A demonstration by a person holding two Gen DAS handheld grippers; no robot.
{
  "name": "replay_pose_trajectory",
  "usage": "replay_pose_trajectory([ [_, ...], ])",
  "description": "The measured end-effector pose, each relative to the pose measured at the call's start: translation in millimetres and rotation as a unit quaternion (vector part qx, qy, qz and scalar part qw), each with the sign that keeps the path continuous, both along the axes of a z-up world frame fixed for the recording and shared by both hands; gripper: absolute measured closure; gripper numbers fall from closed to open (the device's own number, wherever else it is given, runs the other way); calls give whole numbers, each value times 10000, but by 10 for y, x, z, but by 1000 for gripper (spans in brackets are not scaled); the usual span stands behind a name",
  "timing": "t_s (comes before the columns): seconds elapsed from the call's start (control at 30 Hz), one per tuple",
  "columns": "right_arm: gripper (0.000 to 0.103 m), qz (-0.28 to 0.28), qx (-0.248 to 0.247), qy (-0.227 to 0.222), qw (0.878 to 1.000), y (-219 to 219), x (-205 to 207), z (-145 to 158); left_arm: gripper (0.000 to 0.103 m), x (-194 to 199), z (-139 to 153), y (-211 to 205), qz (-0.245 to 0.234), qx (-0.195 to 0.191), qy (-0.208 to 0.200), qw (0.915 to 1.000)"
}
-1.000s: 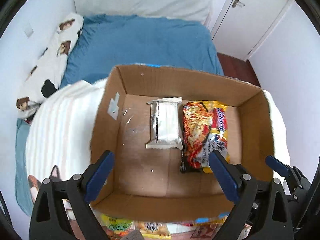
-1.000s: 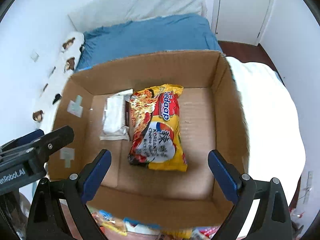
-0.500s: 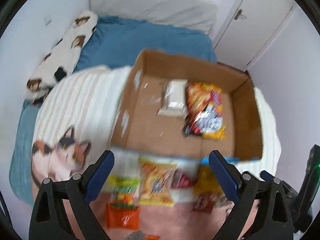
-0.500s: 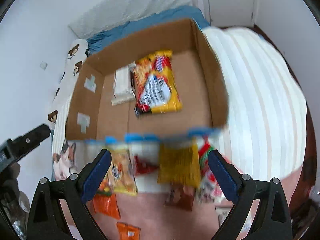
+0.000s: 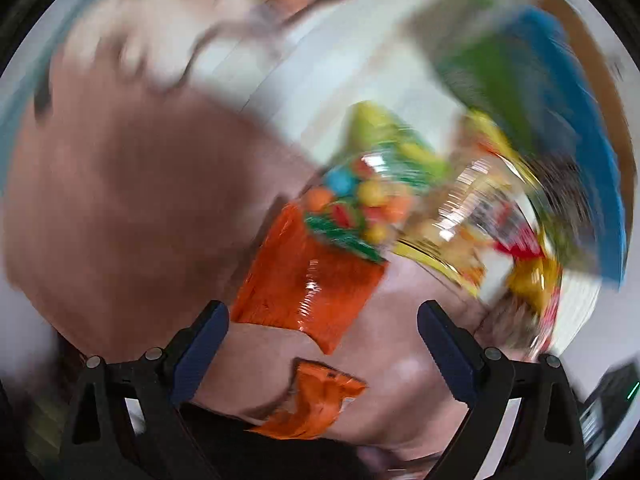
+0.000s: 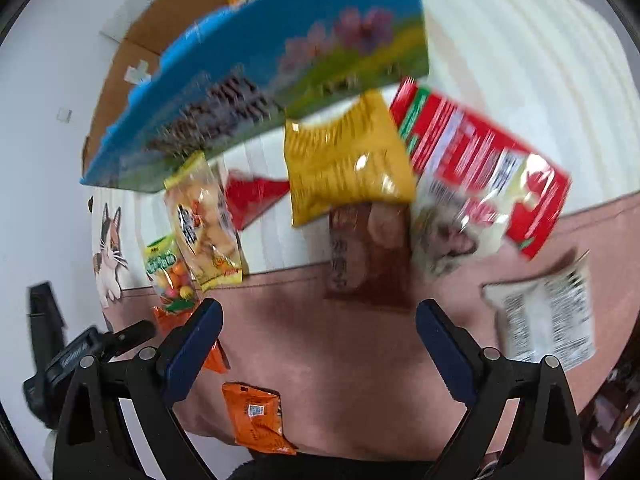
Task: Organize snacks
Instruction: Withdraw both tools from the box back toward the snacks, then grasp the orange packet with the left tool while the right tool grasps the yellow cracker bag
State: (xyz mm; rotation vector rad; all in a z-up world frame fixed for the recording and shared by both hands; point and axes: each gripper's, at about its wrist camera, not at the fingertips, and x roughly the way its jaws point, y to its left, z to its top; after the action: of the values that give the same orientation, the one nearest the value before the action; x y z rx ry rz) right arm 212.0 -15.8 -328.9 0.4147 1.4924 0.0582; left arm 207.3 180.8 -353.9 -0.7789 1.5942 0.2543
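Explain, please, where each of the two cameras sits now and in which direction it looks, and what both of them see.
Left wrist: sits on the left gripper, looks down at the blanket; blurred orange packet and candy bag ahead; both open fingers show.
Right wrist: sits on the right gripper, looks down and forward at the snack pile before the cardboard box; brown packet ahead; its open fingers show, and the left gripper at the far left.
Shared: candy bag, orange packet, small orange packet, box.

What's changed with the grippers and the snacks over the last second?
Both grippers pulled back from over the cardboard box and swung down toward the loose snacks. The left gripper now faces the orange packet; the right gripper faces the brown packet. Both remain open, holding nothing.
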Motion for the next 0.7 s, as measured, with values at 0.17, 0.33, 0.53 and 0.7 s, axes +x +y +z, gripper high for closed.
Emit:
replay_pose_trajectory([
  [0.17,8,120,-75,-108,9998,246,59,-90,6,-11,-406,168,1006,-485,313,9933],
  [0.33,9,519,-54,-227,9984,661,313,-142,42,-25,-467,137,827,-350,225,9957],
  [0.53,28,1054,-109,-254,9940,1319,685,-388,53,64,-327,75,-671,498,-6,9965],
  [0.7,36,1291,-554,-82,9900,1691,895,-705,53,34,-211,241,-654,694,-83,9954],
])
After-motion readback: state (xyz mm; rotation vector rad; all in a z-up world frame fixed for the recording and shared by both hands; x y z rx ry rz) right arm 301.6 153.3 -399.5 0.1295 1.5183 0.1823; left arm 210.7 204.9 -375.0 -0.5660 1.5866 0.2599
